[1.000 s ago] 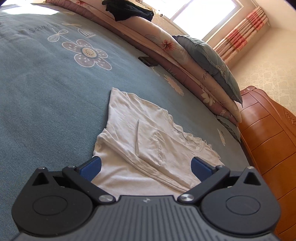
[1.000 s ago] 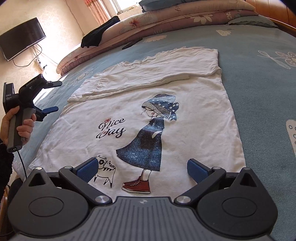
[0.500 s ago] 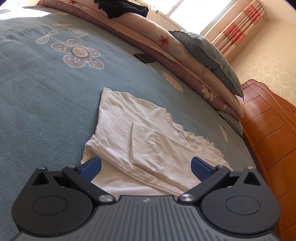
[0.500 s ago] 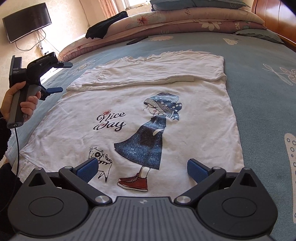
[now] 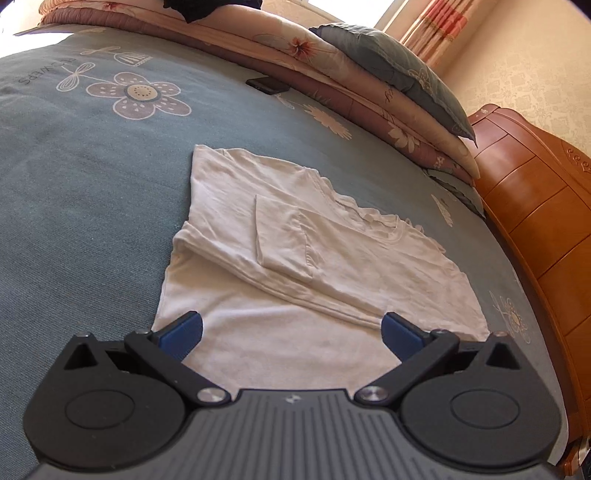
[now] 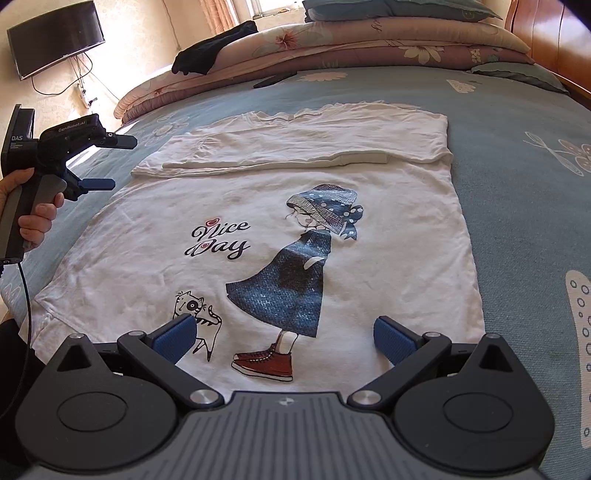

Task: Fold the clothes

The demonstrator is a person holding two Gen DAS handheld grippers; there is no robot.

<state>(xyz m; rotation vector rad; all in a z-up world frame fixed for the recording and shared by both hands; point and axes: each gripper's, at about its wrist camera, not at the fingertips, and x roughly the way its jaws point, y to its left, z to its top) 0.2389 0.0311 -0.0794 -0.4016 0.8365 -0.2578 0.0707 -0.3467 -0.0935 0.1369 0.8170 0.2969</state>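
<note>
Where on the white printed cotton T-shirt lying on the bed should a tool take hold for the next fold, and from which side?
Probably the unfolded near long edge of the white printed cotton T-shirt, close to a corner, coming in low from the near side. The far edge is already folded over; the near one lies flat and single, in front of the open right tool.

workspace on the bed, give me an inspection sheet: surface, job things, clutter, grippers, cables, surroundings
Surface: blue bedspread with flower print, flat.
Job's things: white t-shirt lying print side up, far edge and sleeve already folded over it.
Clutter: dark garment on the stacked quilts; flat dark object, perhaps a phone, beside the quilts.
Grippers: left gripper open, held above the shirt's left edge; right gripper open, above the near hem; both empty.
Cables: black cable hanging from the left gripper's handle; wires under the TV.
Surroundings: wooden headboard, curtains, window.
</note>
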